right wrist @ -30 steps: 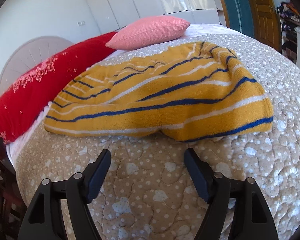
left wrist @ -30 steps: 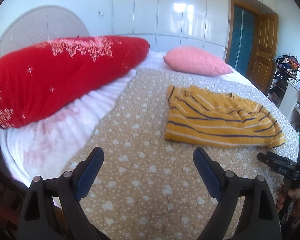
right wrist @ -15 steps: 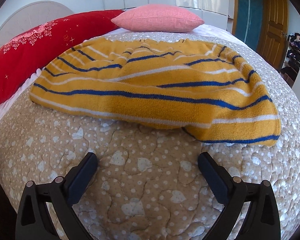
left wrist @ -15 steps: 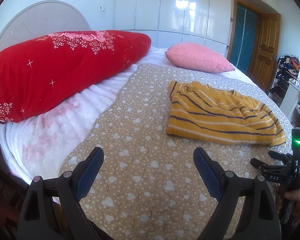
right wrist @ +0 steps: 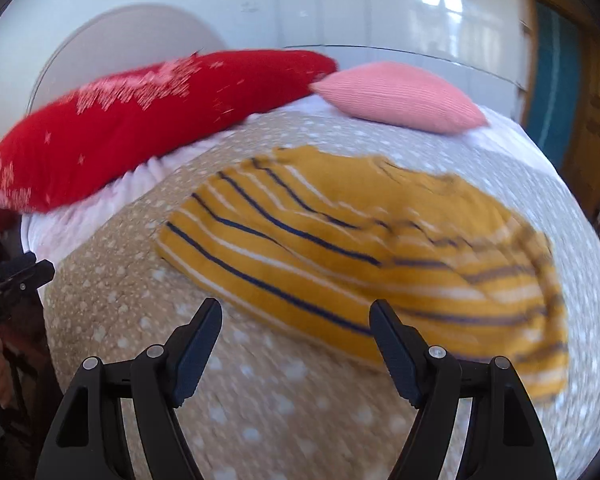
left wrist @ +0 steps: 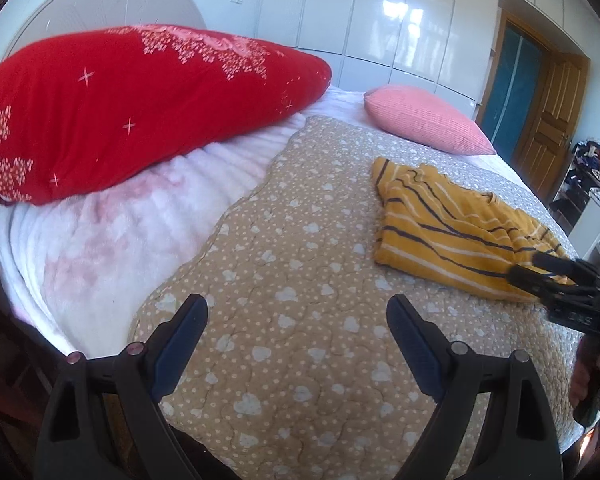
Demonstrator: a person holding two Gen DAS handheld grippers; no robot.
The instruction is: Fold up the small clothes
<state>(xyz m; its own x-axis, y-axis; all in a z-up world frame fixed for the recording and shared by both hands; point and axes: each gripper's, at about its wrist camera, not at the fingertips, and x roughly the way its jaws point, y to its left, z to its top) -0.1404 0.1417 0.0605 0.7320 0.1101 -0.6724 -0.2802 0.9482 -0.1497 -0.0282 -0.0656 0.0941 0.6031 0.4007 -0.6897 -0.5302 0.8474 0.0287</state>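
Note:
A small yellow sweater with navy and white stripes (left wrist: 452, 236) lies folded on the tan heart-print quilt (left wrist: 300, 300); it also shows in the blurred right wrist view (right wrist: 360, 248). My left gripper (left wrist: 296, 320) is open and empty above the quilt, left of and short of the sweater. My right gripper (right wrist: 296, 316) is open and empty, held just before the sweater's near edge. In the left wrist view the right gripper (left wrist: 556, 280) shows at the sweater's near right corner.
A big red pillow (left wrist: 132, 112) lies at the back left on a white and pink blanket (left wrist: 120, 232). A pink cushion (left wrist: 424, 120) sits behind the sweater. White wardrobes, a wooden door (left wrist: 552, 128) and cluttered shelves (left wrist: 592, 176) stand beyond the bed.
The right gripper has swung and drawn back a little, so the sweater sits further off and blurred. The left view has shifted slightly; the right gripper now overlaps the sweater's corner there.

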